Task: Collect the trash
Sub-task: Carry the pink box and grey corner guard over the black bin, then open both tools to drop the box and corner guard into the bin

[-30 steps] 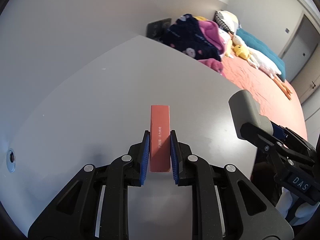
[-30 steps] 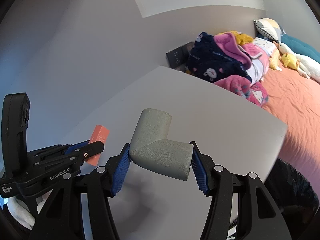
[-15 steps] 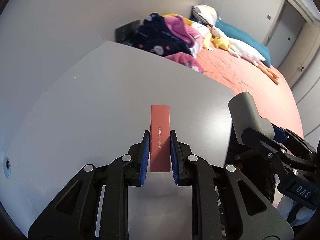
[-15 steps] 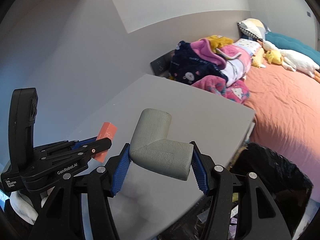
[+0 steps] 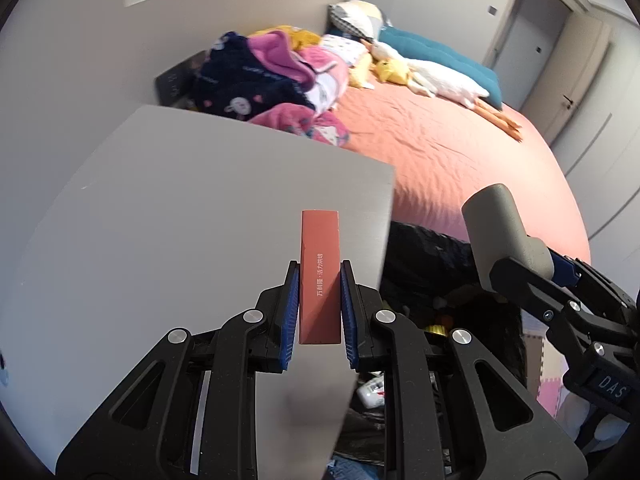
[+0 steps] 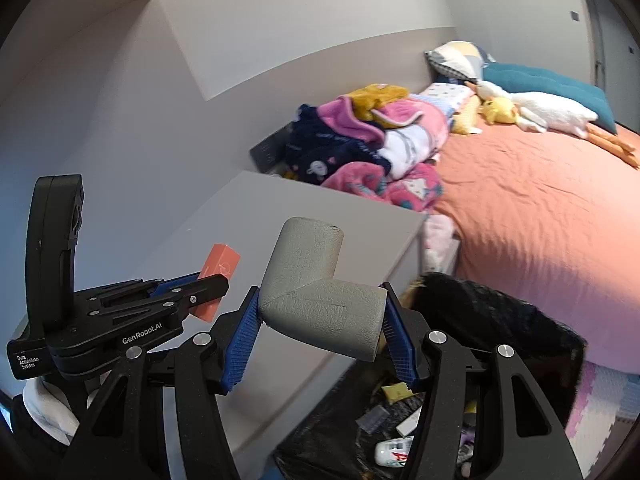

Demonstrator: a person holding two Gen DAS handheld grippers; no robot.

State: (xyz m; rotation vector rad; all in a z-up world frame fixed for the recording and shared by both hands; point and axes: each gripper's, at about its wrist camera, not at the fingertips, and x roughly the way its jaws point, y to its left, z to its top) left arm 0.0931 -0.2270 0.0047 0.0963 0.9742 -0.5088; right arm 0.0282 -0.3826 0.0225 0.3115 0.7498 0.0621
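My left gripper (image 5: 320,304) is shut on a flat orange-red packet (image 5: 320,272) with white print, held upright above the right edge of the grey table (image 5: 180,208). My right gripper (image 6: 320,332) is shut on a grey L-shaped foam corner piece (image 6: 316,292), held over the table's edge and the rim of a black trash bag (image 6: 480,320). Inside the black trash bag (image 5: 432,256) lie several bits of litter. From the right wrist view the left gripper (image 6: 208,280) shows at the left with the orange-red packet (image 6: 218,276). The foam piece (image 5: 500,232) appears at the right of the left wrist view.
A bed with an orange sheet (image 6: 540,220) lies beyond the bag, with a heap of clothes (image 6: 368,148), pillows and plush toys (image 6: 532,112) on it. Grey walls stand behind the table. A foam floor mat (image 6: 608,396) shows at the lower right. Doors (image 5: 524,32) are at the far right.
Both grippers have moved right across the table with their loads still held. The table's right edge and the black trash bag have come into view beneath them.
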